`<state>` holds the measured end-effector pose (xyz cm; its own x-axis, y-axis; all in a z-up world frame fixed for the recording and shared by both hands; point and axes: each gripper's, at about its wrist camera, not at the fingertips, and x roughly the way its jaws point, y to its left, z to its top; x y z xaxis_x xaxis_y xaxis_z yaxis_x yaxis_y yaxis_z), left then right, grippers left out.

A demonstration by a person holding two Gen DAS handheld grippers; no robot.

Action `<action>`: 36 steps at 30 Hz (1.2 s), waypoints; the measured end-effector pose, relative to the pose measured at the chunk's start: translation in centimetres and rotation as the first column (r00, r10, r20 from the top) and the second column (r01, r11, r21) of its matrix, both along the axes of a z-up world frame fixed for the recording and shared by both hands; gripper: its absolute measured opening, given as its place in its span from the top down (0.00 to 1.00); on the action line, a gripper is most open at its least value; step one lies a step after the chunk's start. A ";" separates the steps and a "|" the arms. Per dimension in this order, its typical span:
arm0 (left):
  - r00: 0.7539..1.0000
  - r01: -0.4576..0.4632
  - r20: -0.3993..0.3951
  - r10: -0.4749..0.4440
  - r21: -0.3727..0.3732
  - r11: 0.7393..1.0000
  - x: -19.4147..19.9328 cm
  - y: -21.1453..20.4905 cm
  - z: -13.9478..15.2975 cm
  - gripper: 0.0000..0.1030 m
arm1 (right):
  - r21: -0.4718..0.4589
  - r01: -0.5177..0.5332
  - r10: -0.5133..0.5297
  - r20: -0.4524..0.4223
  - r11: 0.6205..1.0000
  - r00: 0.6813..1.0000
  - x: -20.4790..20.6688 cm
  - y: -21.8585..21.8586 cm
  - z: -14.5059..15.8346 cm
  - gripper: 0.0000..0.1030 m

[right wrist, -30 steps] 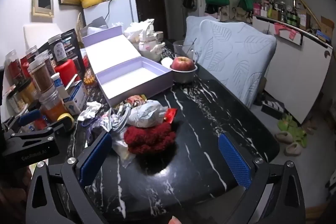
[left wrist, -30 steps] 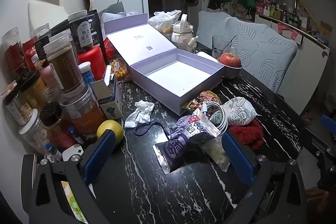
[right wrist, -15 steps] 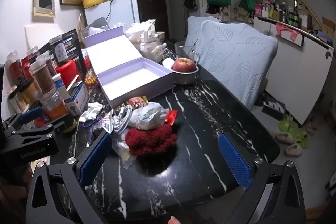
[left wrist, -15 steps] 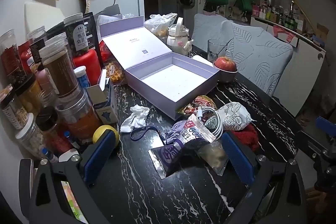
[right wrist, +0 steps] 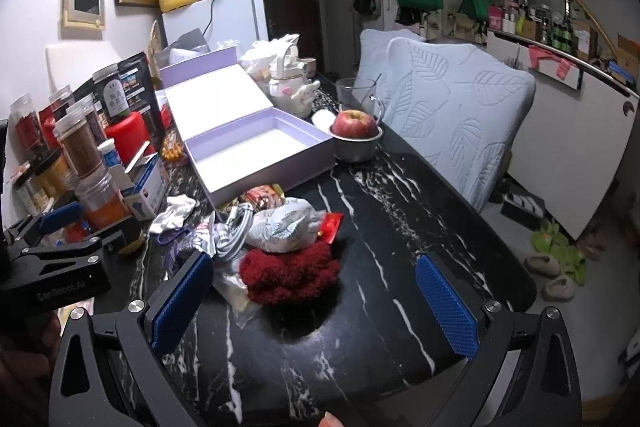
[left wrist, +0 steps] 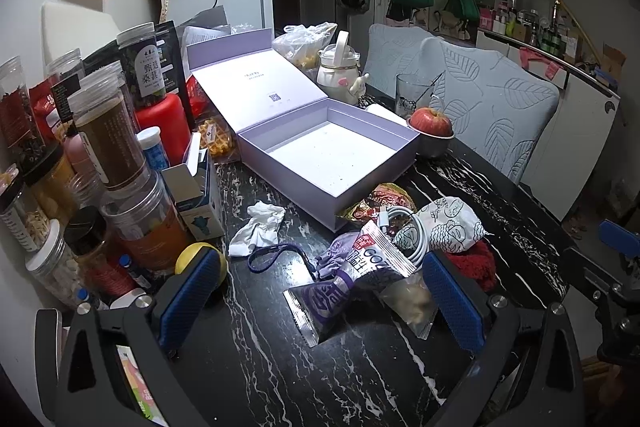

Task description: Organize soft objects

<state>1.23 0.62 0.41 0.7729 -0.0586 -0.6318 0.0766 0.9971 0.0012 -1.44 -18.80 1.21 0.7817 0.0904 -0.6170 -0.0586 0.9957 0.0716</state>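
Observation:
A pile of soft things lies on the black marble table in front of an open, empty lilac box (left wrist: 332,151) (right wrist: 256,151). It holds a red fuzzy item (right wrist: 288,273) (left wrist: 472,263), a white patterned pouch (left wrist: 448,225) (right wrist: 284,223), a purple snack packet (left wrist: 340,287), a clear bag (left wrist: 408,301), a white cable (left wrist: 404,227) and a purple cloth (left wrist: 336,251). My left gripper (left wrist: 320,303) is open and empty, just short of the packet. My right gripper (right wrist: 316,301) is open and empty, just short of the red item.
Jars and bottles (left wrist: 104,147) crowd the table's left side, with a small carton (left wrist: 196,195), a yellow ball (left wrist: 196,259), a crumpled tissue (left wrist: 260,223) and a blue lanyard (left wrist: 276,255). An apple in a metal bowl (right wrist: 356,131), a glass and a teapot stand behind the box. Cushioned chairs (right wrist: 448,107) line the right edge.
Both grippers have crept slightly forward toward the pile, and the left view has shifted a little. Nothing on the table has moved.

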 end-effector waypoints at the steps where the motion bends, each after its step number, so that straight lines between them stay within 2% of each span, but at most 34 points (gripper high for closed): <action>1: 1.000 0.001 -0.003 -0.001 -0.002 1.000 0.1 0.1 0.0 0.00 | -0.001 0.000 0.000 -0.001 1.000 1.000 0.1 0.0 0.0 0.00; 22: 1.000 0.024 0.006 -0.024 -0.014 1.000 -0.3 0.1 0.4 0.00 | -0.004 0.006 -0.006 -0.004 1.000 1.000 0.8 0.3 -0.2 0.00; 36: 0.999 0.033 0.024 -0.033 -0.014 0.999 -1.4 -0.2 0.9 0.00 | -0.002 0.013 -0.013 0.004 1.000 1.000 -0.3 0.1 0.0 0.00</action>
<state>-0.19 0.45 1.29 0.7855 -0.0936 -0.6118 0.1097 0.9939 -0.0112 -1.78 -18.74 1.24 0.7853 0.0789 -0.6140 -0.0458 0.9965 0.0695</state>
